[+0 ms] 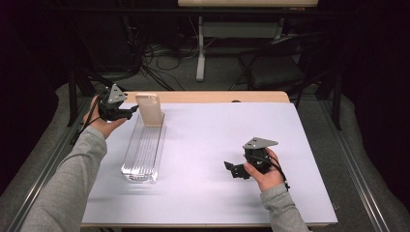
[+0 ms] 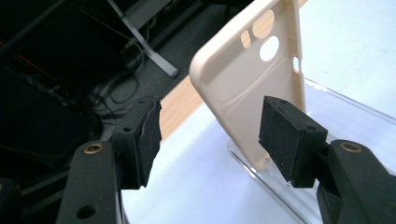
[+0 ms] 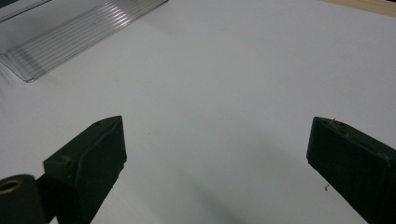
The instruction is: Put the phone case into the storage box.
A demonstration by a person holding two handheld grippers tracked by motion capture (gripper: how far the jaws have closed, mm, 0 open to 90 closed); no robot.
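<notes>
A cream phone case (image 1: pixel 149 110) stands upright at the far end of a clear ribbed tray (image 1: pixel 142 154) on the left of the white mat. My left gripper (image 1: pixel 132 112) is held level just left of the case and points at it. In the left gripper view the case (image 2: pixel 243 79) shows its inner side and camera cut-outs just beyond the open left gripper (image 2: pixel 212 112), whose pads do not press on it. My right gripper (image 1: pixel 235 169) rests low over the mat at the right. In its own view the right gripper (image 3: pixel 218 135) stands wide open with bare mat between its jaws.
The white mat (image 1: pixel 217 130) covers most of the wooden table (image 1: pixel 217 96). The tray's near end (image 3: pixel 70 37) lies far left of the right gripper. Behind the table are a desk leg (image 1: pixel 200 48), cables and a dark chair (image 1: pixel 280 63).
</notes>
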